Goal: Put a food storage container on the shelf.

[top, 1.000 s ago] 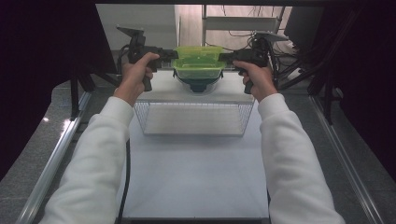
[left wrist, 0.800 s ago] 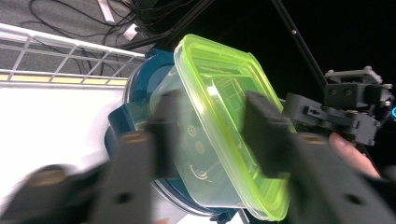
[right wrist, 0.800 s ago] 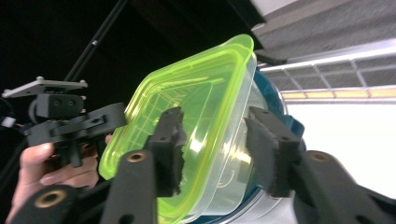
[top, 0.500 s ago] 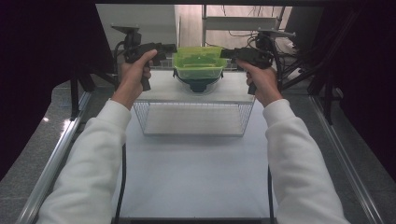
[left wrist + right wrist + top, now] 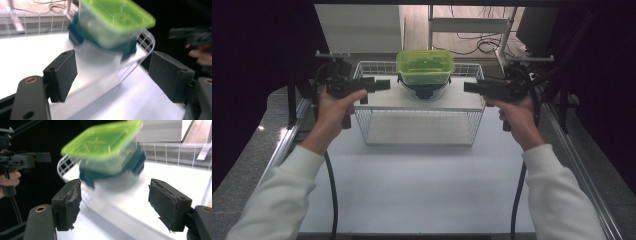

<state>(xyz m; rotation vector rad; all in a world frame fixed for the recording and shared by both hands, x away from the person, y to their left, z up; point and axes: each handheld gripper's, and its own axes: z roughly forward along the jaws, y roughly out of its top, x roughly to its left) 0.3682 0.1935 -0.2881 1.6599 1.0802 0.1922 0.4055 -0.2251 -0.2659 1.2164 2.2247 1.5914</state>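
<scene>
A clear food box with a lime-green lid point(image 5: 425, 66) stands stacked on a dark blue box point(image 5: 424, 91) in the far part of a white wire basket point(image 5: 419, 144). My left gripper point(image 5: 383, 85) is held to the left of the stack, open and apart from it. To the right of the stack my right gripper point(image 5: 468, 87) is also open and clear of it. In the left gripper view the green-lidded box point(image 5: 112, 22) lies blurred beyond my open left gripper point(image 5: 116, 75). The right gripper view shows the green-lidded box point(image 5: 105, 147) ahead of my open right gripper point(image 5: 118, 205).
The basket sits at the far end of a white table point(image 5: 422, 190) with metal rails along both sides. Black curtains close off left and right. Cables and a shelf frame point(image 5: 472, 25) lie on the floor beyond the table. A cable point(image 5: 331, 185) trails from each gripper.
Both grippers were against the sides of the stacked boxes; they have drawn away sideways, left one leftward, right one rightward. The boxes stay in place in the basket.
</scene>
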